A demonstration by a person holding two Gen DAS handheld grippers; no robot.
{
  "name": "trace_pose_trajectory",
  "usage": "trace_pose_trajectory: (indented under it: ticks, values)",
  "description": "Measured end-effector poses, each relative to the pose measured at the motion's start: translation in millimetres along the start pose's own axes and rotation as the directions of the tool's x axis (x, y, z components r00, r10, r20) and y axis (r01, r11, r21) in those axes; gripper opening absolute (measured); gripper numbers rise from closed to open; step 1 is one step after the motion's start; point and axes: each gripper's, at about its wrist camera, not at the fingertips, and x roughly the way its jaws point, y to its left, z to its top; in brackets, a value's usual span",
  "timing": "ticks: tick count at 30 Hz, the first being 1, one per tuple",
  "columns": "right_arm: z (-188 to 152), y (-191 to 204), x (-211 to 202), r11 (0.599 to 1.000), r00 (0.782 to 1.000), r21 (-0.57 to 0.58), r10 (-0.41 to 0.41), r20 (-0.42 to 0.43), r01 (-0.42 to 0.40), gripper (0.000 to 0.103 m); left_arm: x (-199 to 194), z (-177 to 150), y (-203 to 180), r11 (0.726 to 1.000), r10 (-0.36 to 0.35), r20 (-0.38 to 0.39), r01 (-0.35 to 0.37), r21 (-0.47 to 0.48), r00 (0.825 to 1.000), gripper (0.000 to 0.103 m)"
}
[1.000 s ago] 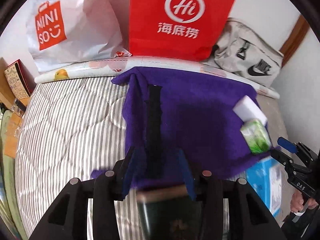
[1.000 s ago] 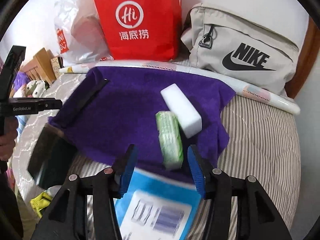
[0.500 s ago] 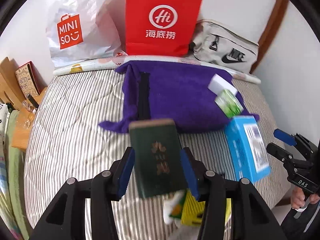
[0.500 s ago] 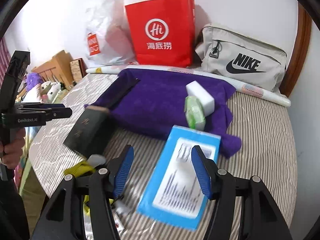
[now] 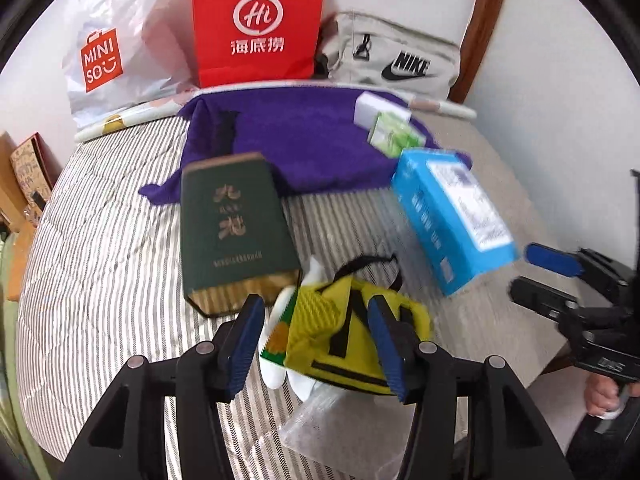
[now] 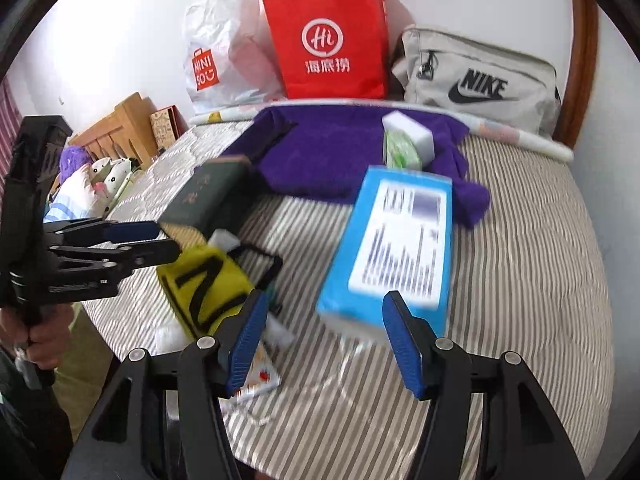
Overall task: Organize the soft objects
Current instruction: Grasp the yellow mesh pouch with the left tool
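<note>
I've got both grippers over the striped bed (image 5: 100,240). Left gripper (image 5: 316,344): jaws opening, nothing pinched; the yellow pouch (image 5: 340,332) w/ black straps lies on the bed btwn them, pads not pressing it. Right gripper (image 6: 324,340): jaws spread, empty, w/ the near end of the blue box (image 6: 392,240) just ahead of them. The dark green box (image 5: 236,228) lies flat just left of the pouch, its far end touching the purple towel (image 5: 304,136). The towel is spread at the back of the bed, carrying a white sponge block (image 5: 380,108) and a green tissue pack (image 5: 394,134) side by side, touching. Behind, against the wall: red paper bag (image 5: 258,20), white plastic bag (image 5: 108,52), grey Nike bag (image 6: 480,76). Some small wrappers by the pouch, too blurred to ID.
</note>
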Motion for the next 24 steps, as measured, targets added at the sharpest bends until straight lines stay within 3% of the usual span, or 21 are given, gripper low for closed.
trace_pose_trajectory:
  ticks: [11, 15, 19, 24]
  values:
    - [-39, -7, 5, 0.997, 1.0, 0.074, -0.02, -0.019, 0.021, 0.06, 15, -9, 3, 1.0, -0.003, 0.028, 0.004, -0.007, 1.0, 0.045]
    - [-45, 4, 9, 0.999, 0.999, 0.04, -0.03, -0.031, 0.031, 0.06, 19, -8, 0, 1.0, -0.024, 0.029, 0.024, 0.003, 0.999, 0.031]
    - [-49, 10, 13, 0.999, 0.998, 0.016, -0.033, -0.044, 0.033, 0.06, 17, -8, -4, 1.0, -0.01, 0.045, 0.009, 0.028, 0.999, 0.028]
    - [-53, 11, 19, 0.999, 0.998, 0.019, -0.029, -0.062, 0.03, 0.06, -3, -9, 7, 0.995, -0.094, 0.065, 0.095, -0.015, 0.993, 0.028]
